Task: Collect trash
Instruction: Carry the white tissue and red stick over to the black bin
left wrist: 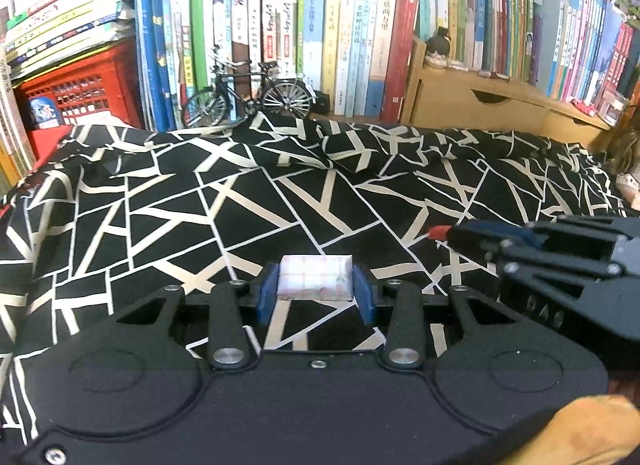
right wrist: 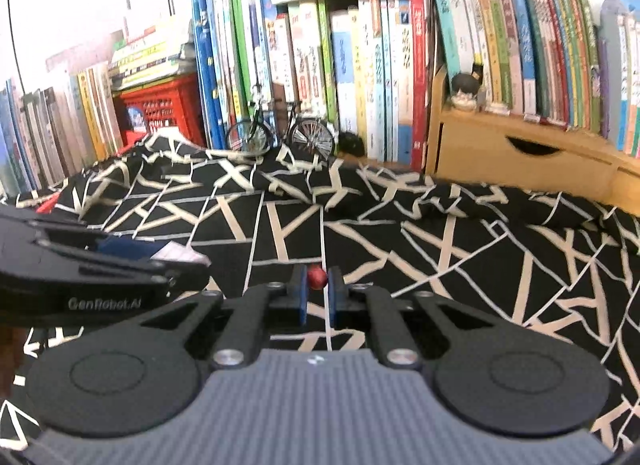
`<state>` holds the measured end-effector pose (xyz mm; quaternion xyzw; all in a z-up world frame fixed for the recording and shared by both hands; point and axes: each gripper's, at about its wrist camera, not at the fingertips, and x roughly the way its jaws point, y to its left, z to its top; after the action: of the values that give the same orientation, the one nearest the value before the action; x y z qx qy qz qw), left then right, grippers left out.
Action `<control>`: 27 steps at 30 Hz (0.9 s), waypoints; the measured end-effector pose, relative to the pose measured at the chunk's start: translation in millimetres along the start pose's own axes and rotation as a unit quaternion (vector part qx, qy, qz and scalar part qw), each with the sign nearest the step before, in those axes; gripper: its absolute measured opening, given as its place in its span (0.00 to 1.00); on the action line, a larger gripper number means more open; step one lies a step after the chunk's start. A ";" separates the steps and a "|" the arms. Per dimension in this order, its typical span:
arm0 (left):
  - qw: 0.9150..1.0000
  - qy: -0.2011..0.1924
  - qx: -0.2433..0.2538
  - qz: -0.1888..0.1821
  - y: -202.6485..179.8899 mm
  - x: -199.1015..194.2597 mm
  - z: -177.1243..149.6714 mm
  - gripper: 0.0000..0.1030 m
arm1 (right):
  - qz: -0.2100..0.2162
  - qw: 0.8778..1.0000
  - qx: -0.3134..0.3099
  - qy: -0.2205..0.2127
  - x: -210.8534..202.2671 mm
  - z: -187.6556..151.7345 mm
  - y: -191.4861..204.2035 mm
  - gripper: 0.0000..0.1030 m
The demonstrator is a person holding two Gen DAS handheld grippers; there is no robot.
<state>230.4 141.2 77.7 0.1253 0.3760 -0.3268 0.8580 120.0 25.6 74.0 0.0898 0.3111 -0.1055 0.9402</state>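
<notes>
My left gripper [left wrist: 315,281] is shut on a folded white paper packet [left wrist: 315,276], held a little above the black-and-white patterned cloth [left wrist: 200,201]. In the right wrist view the same packet [right wrist: 182,255] sticks out of the left gripper [right wrist: 176,261] at the left edge. My right gripper [right wrist: 318,279] is shut on a small red scrap [right wrist: 317,277]. From the left wrist view the right gripper [left wrist: 448,233] reaches in from the right with the red scrap [left wrist: 438,231] at its tip. Both grippers hover close together over the cloth.
A small model bicycle [left wrist: 248,97] stands at the cloth's far edge before a row of upright books [left wrist: 340,33]. A red crate [left wrist: 76,93] sits at the back left. A wooden drawer unit [left wrist: 480,105] is at the back right. A sleeve [left wrist: 592,429] shows bottom right.
</notes>
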 end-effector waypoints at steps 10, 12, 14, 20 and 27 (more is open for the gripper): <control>0.999 -0.025 -0.023 0.012 31.3 -41.8 -20.5 0.37 | -0.011 0.999 0.010 -0.033 -42.3 7.1 19.7 0.13; 0.999 -0.030 -0.027 0.014 38.1 -50.9 -26.0 0.37 | -0.015 0.999 0.009 -0.037 -50.3 5.6 26.6 0.13; 0.999 -0.037 -0.031 0.016 45.4 -61.3 -32.5 0.37 | -0.018 0.999 0.005 -0.039 -57.3 3.0 35.5 0.13; 0.998 -0.049 -0.032 0.010 70.5 -95.2 -54.1 0.37 | -0.030 0.998 0.007 -0.048 -79.2 -8.3 70.6 0.13; 0.998 -0.058 -0.030 0.016 107.4 -129.7 -77.7 0.37 | -0.036 0.997 0.012 -0.067 -108.6 -20.1 117.5 0.13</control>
<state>191.6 318.5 115.3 0.0863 0.3334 -0.3083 0.8868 53.3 158.8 135.8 0.0829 0.2490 -0.1493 0.9533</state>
